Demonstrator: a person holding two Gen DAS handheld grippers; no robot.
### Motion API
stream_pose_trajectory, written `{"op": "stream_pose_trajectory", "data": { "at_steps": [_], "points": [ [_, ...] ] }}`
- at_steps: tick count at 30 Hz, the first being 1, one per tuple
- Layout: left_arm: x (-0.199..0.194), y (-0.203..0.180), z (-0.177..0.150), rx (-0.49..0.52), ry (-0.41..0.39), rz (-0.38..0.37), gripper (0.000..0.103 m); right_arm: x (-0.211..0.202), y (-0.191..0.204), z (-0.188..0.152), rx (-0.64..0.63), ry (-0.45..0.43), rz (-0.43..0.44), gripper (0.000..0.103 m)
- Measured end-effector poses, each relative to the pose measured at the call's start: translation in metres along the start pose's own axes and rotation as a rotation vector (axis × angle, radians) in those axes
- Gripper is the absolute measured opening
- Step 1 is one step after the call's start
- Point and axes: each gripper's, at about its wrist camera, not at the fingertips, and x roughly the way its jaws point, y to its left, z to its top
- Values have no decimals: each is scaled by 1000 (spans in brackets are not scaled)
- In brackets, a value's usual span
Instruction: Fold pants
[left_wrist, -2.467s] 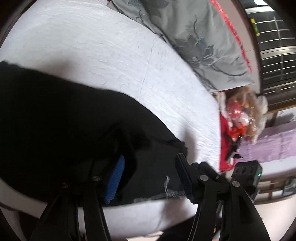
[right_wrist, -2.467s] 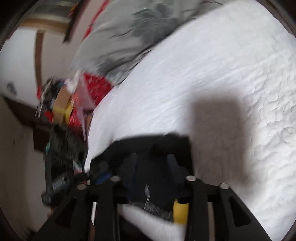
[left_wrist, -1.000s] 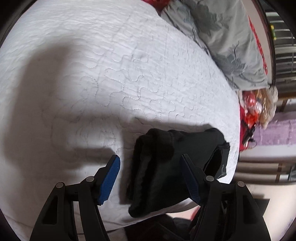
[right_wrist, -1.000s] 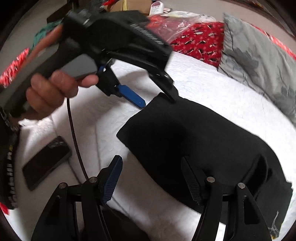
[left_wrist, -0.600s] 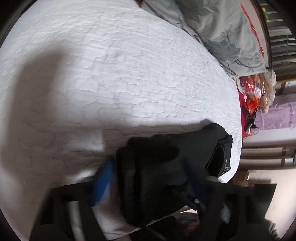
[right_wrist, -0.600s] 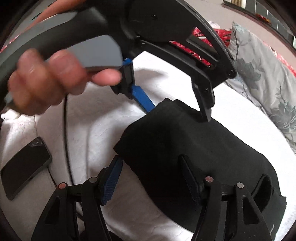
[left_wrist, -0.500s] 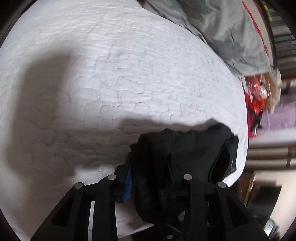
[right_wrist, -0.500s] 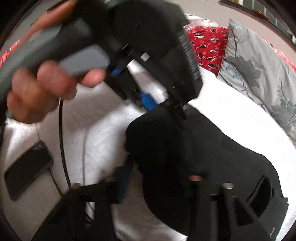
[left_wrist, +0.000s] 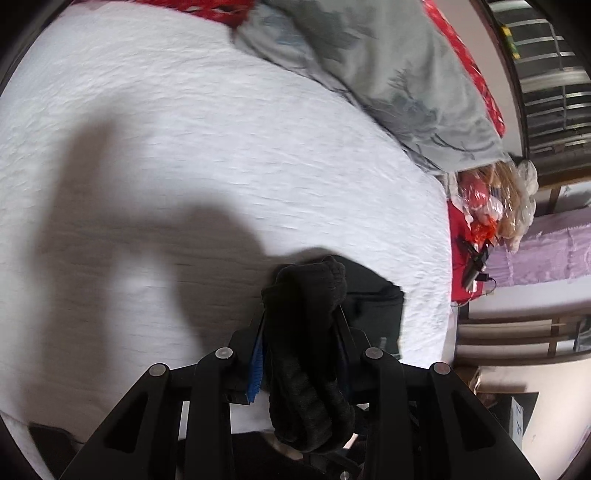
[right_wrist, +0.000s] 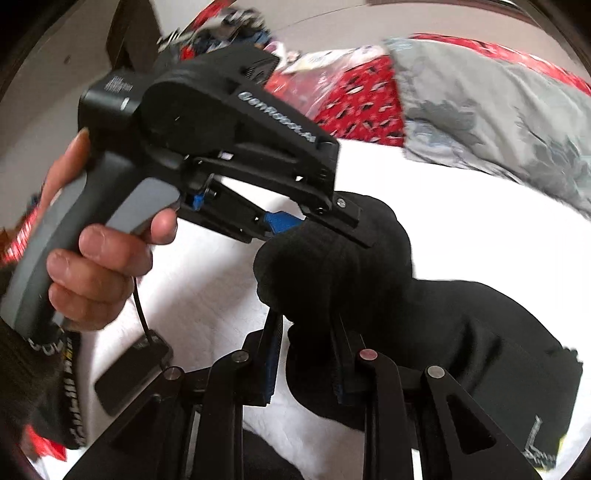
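Note:
The black pants lie folded on the white quilted bed, with one bunched end lifted. My left gripper is shut on that thick bunched end. In the right wrist view the left gripper shows from the side, held by a hand, pinching the same bundle. My right gripper is shut on the pants just below it, blue pads pressed into the cloth. The rest of the pants lies flat toward the bed's right edge.
A grey flowered pillow and red patterned bedding lie at the head of the bed. A dark phone lies on the bed at the left. Clutter in plastic bags sits beyond the bed's right edge.
Both grippers were open over the folded pants a second ago. They have closed on the near end and lifted it into a bunch off the bed.

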Motion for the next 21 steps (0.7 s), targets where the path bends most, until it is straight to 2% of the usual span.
{"op": "stream_pose_trajectory", "data": {
  "at_steps": [5,8,11,16,21],
  "points": [
    [41,-72,-11,73,43,7,30,-51,-62,-14,178,-46,39,24],
    [87,-118,-19,115,94,23,31,-77,-106,-30,300,-65,48,24],
    [144,-163,-31,166,142,77,31,-98,-159,-55,451,-79,44,25],
    [210,-203,-48,208,178,182,39,-111,-226,-102,693,-50,49,27],
    [219,-218,-54,176,165,153,45,-110,-249,-124,800,-22,101,29]
  ]
}}
